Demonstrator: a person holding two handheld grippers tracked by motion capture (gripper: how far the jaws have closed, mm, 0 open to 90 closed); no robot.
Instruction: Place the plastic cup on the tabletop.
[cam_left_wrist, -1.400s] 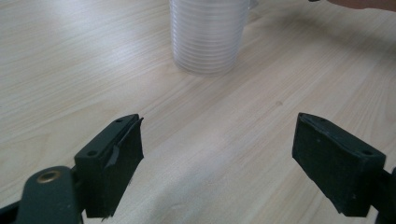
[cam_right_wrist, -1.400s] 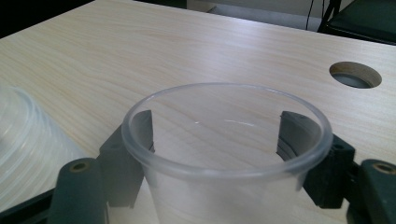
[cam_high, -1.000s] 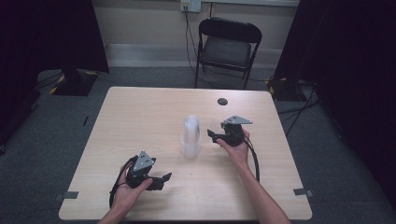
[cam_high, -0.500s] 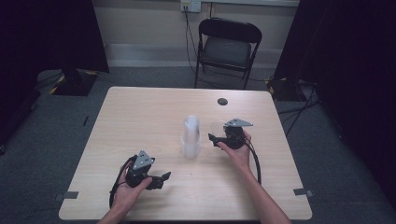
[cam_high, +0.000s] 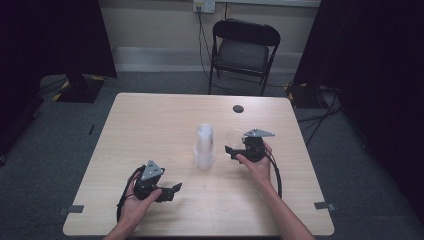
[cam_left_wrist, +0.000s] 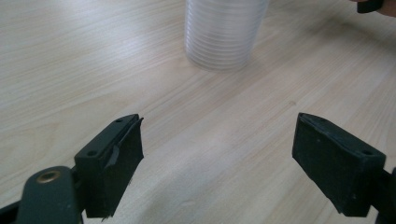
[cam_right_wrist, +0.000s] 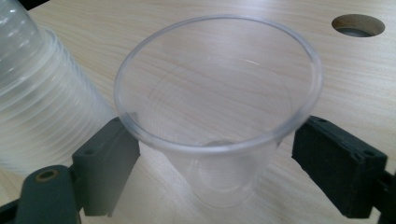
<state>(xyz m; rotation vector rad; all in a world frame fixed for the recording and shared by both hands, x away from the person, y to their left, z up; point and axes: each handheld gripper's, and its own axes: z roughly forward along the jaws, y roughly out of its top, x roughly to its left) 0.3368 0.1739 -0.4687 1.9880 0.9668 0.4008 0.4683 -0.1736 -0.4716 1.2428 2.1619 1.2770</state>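
A: Where's the cup (cam_right_wrist: 219, 121) relative to the right gripper (cam_right_wrist: 212, 158)?

B: Right between its jaws, upright, mouth up, in the middle of the right gripper view. The jaws have just been opening; they stand wide now, with the rim overhanging both pads and the tapered wall below clear of them. So it's standing on the table (cam_high: 150, 125), not held.

A: And the stack (cam_high: 204, 147)?

B: At frame centre in the high view, upright, just left of the cup. The right gripper is the nearer one; the left gripper (cam_high: 172, 189) sits at lower left, well apart, jaws wide on nothing, pointing toward the stack.

A: The look of the cup?

B: Clear thin plastic, rolled rim, narrowing to the base. I'd guess light and easily tipped as the gripper backs off.
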